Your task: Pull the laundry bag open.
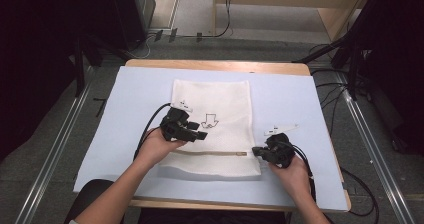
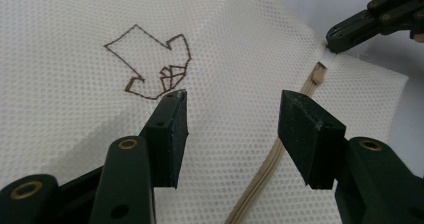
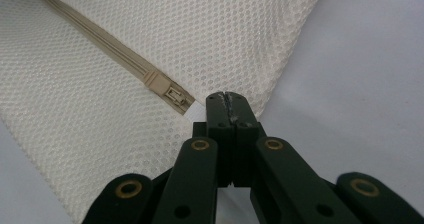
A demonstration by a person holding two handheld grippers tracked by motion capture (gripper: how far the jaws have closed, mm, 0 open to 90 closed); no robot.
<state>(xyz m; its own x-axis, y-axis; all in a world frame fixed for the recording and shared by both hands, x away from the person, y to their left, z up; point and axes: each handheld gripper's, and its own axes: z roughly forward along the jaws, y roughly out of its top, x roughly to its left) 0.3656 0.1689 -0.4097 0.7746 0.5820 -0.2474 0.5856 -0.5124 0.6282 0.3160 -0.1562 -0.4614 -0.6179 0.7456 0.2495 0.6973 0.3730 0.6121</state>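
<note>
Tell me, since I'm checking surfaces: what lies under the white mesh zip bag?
Under the white mesh zip bag lies a pale blue sheet over a wooden table. Anything directly beneath the bag is covered.

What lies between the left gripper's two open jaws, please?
In the left gripper view, the white mesh bag lies between the left gripper's jaws, its beige zipper running beside one of them.

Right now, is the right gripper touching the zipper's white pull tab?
Touching. In the right gripper view, the right gripper is shut on the white pull tab at the zipper end of the mesh bag.
</note>
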